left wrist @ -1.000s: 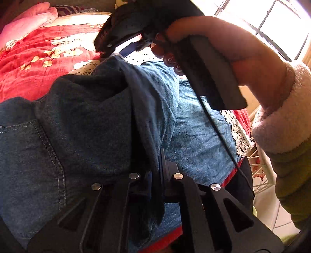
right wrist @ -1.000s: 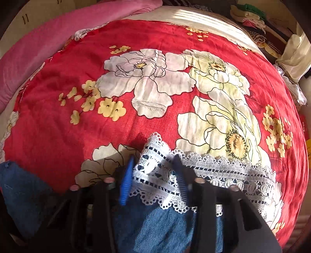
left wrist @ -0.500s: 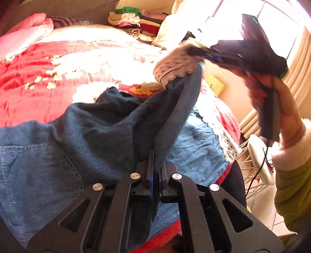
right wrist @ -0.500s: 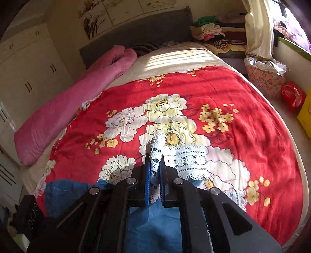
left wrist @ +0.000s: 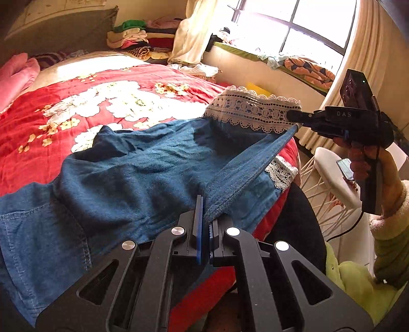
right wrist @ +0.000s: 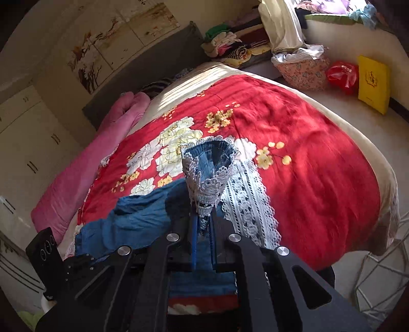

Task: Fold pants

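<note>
Setting: a bed under a red quilt printed with white and yellow flowers [left wrist: 76, 107], sunlit, filling the middle of both views

Pants: blue denim pants with white lace-trimmed cuffs [left wrist: 133, 173] lie spread over the quilt's near edge, waist toward the lower left of the left wrist view, one leg lifted off the bed toward the right

Left gripper: the black two-finger left gripper [left wrist: 204, 229], bottom centre of its own view, is clenched on a fold of denim along the raised leg's edge

Right gripper: the black right gripper [left wrist: 297, 118], held by a hand in a fleecy cream cuff [left wrist: 370, 163] at the right of the left wrist view, pinches the lace hem, the cuff gaping above its fingertips in its own view [right wrist: 203, 224]

Background: a rolled pink blanket [right wrist: 102, 153] along the left side of the bed; a stack of folded clothes [left wrist: 138, 38] at upper centre; a barred window [left wrist: 294, 23] at upper right
</note>
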